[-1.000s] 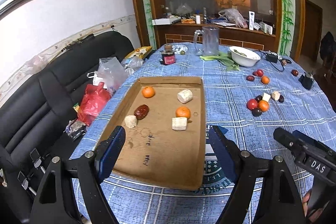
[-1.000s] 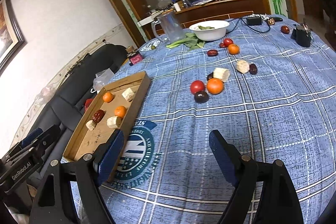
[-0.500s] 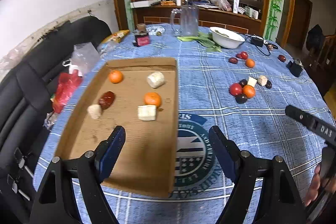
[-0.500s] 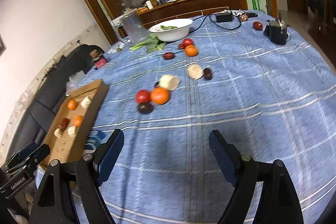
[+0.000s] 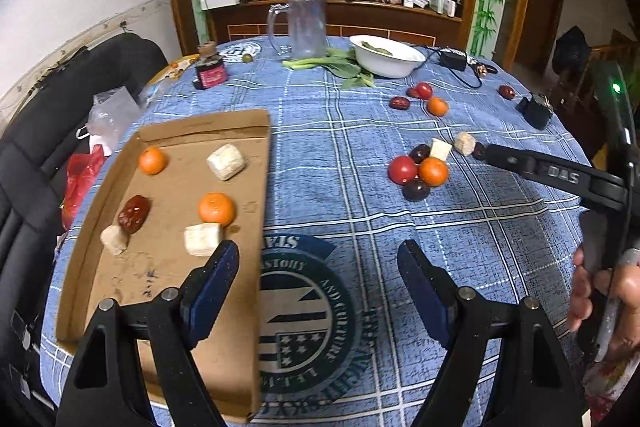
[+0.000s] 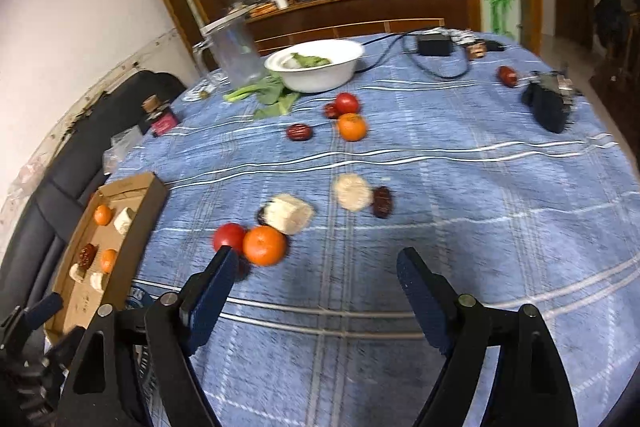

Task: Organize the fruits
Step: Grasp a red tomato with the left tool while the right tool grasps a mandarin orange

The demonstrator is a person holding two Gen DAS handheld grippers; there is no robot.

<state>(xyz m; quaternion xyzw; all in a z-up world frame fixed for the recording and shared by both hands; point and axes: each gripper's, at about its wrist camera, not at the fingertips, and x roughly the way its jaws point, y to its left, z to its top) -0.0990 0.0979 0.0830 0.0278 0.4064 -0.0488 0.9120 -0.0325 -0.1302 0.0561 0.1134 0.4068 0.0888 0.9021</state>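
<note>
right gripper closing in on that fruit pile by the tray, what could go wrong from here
The right gripper, jaws closing with nothing between them, nears a tight cluster: the orange touches the tomato and a pale chunk, so a grab may knock round neighbours rolling. The left gripper hangs over the cardboard tray edge and might nudge it.

Left gripper: two black, triangulated plastic fingers with open cut-outs, each tipped by a dark blue textured pad and fastened by round silver pivot screws. Right gripper: identical build, black frame, blue pads, silver screws. Seen from the left wrist view, the right gripper's black body carries the pale lettering "DAS" and a small green indicator light; the hand on its handle is bare, with a patterned red-and-white sleeve edge below it.
</note>
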